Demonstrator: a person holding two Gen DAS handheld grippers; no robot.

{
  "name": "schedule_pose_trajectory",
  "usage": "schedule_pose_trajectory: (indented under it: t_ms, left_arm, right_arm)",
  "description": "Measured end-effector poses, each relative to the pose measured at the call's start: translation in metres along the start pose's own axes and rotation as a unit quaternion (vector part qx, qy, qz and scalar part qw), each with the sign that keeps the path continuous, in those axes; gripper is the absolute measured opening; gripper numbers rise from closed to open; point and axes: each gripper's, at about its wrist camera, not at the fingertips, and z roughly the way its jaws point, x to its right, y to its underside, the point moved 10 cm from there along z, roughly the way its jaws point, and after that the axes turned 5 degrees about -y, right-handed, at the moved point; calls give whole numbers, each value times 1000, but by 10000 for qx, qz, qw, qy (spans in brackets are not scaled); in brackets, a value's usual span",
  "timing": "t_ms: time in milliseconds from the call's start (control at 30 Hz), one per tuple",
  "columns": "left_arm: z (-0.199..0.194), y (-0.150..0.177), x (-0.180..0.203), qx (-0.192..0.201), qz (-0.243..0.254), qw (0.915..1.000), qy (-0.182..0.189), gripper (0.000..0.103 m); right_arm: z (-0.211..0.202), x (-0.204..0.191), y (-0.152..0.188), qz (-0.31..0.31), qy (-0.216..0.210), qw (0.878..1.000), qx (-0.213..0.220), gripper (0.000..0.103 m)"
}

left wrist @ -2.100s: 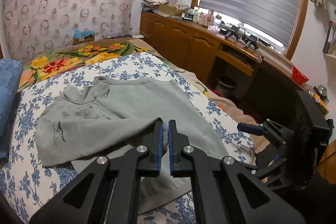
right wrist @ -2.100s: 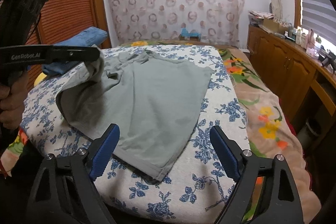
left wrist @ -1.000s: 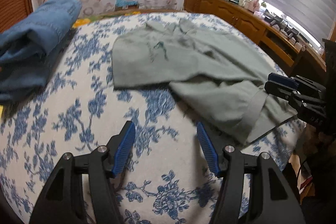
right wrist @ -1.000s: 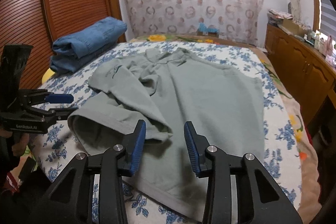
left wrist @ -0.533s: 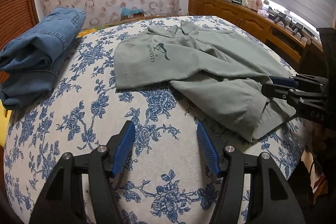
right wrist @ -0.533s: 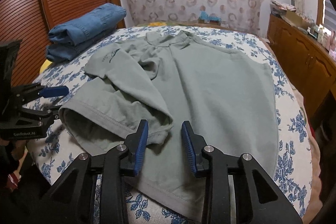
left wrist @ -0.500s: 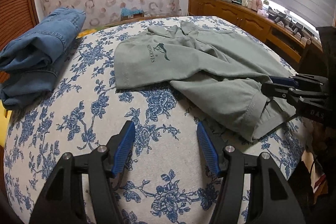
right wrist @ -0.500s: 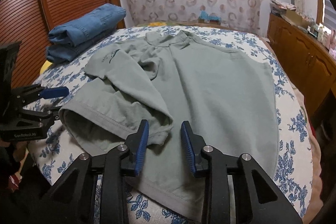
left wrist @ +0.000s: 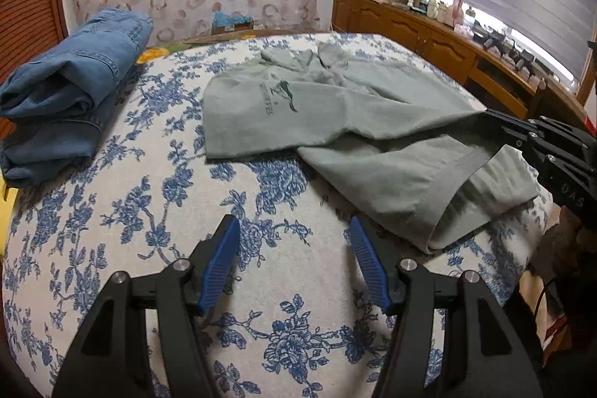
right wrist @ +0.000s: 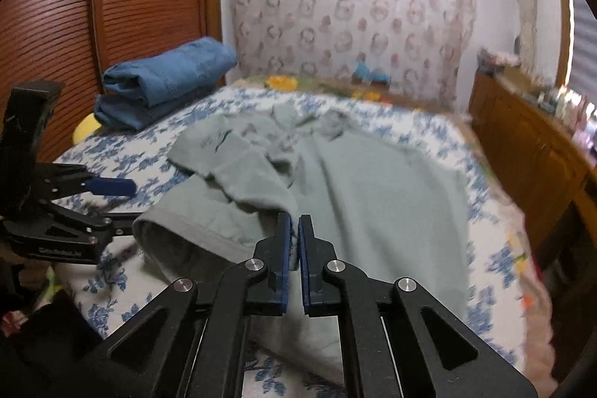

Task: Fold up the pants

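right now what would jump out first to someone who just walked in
The grey-green cotton garment with a dark logo, spread half folded across the blue floral bedspread, catches the eye first. The right gripper is closed at its folded edge, the left gripper is open over bare bedspread, and folded blue denim jeans sit at the bed's far-left edge.

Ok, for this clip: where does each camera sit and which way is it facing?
Left wrist: on the left hand-held gripper, open above the floral bedspread, facing the grey garment; right hand-held gripper at the right edge.
Right wrist: on the right hand-held gripper, shut on the grey garment's fold, facing the patterned curtain; left hand-held gripper at left.
Shared: garment, folded jeans, both grippers.
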Motion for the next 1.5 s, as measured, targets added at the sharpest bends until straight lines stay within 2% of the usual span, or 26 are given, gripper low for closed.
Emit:
schedule_pose_trajectory:
  t_ms: [367, 567, 1100, 1500]
  left_arm:
    - [-18, -26, 14, 335, -98, 9992, 214, 61]
    - [-16, -29, 28, 317, -17, 9990, 327, 61]
    - [-6, -23, 65, 172, 247, 9984, 481, 61]
    - [1, -17, 69, 65, 252, 9984, 494, 61]
  right_arm:
    - [-33, 13, -19, -236, 419, 9983, 340, 2]
    - [-53, 27, -18, -211, 614, 9969, 450, 2]
    - [-71, 61, 28, 140, 886, 9956, 267, 2]
    - [-66, 73, 62, 396, 799, 9959, -114, 2]
